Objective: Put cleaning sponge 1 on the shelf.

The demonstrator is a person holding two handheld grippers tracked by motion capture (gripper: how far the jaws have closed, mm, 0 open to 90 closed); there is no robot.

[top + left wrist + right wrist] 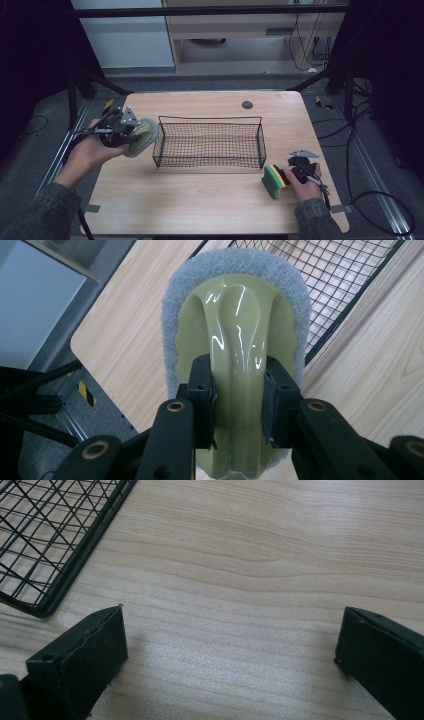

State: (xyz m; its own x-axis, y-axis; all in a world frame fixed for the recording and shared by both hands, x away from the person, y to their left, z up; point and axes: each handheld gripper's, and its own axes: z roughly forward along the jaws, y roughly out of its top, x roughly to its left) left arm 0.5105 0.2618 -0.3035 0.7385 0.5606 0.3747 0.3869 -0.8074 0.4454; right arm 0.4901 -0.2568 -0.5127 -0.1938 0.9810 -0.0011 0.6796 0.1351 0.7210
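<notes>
The left gripper [239, 397] had its two black fingers [202, 395] clamped on the glossy olive handle of a scrubbing pad [235, 325], one on each side of the raised ridge, so the grey fuzzy face pointed away from the hand. In the high view the pad [142, 136] hung above the bench [200, 200], just beside the left end of a black wire basket [210, 142], probably bound for it. The right gripper [230, 660] rested with fingers wide apart over bare wood, while a green and yellow sponge [273, 182] sat touching its front, outside the basket.
</notes>
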